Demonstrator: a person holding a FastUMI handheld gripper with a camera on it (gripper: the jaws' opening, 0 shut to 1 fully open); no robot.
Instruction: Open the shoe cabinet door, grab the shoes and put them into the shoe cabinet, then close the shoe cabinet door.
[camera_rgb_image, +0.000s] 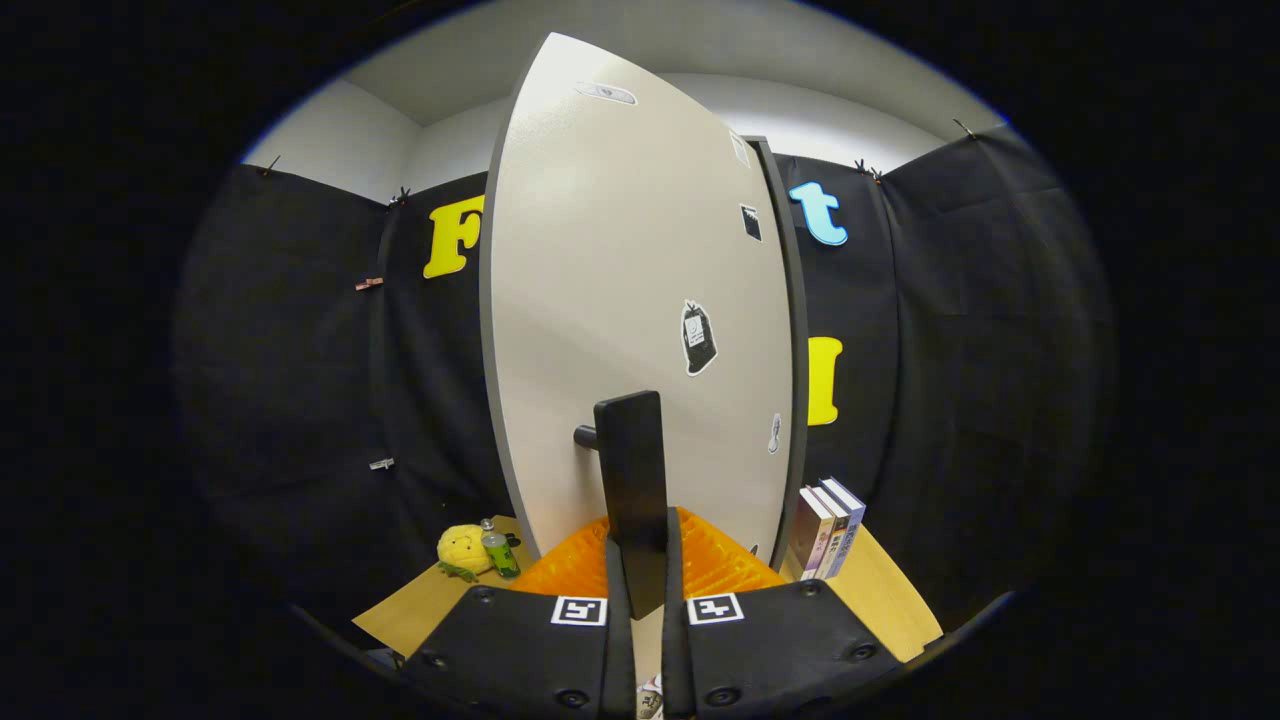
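At the lower left of the frame, on the pale wooden counter (415, 610), sit a yellow plush toy (462, 548) and, touching it, a small green can (499, 553). Moving to the centre, the cream-white flat cabinet door (620, 280) with its dark edge and a few small stickers fills the middle, seen at a slant — it looks swung partly open, though the cabinet's inside is hidden behind it. From its lower part a flat black bar handle (632, 490) stands off on a short peg, and the tool (647, 590) at bottom centre is narrow, both fingers pressed on the lower end of that handle. Behind the fingers lies an orange ribbed mat or tray (715, 565). At the very bottom, in the slit between the fingers, a scrap of something pale shows — perhaps a shoe, too little to tell. To the right of the door, three upright books (828, 528) stand on the counter. By my judgement the task is in its first step, the door being pulled by its handle; the shoes are not yet fetched or stowed, and closing remains.
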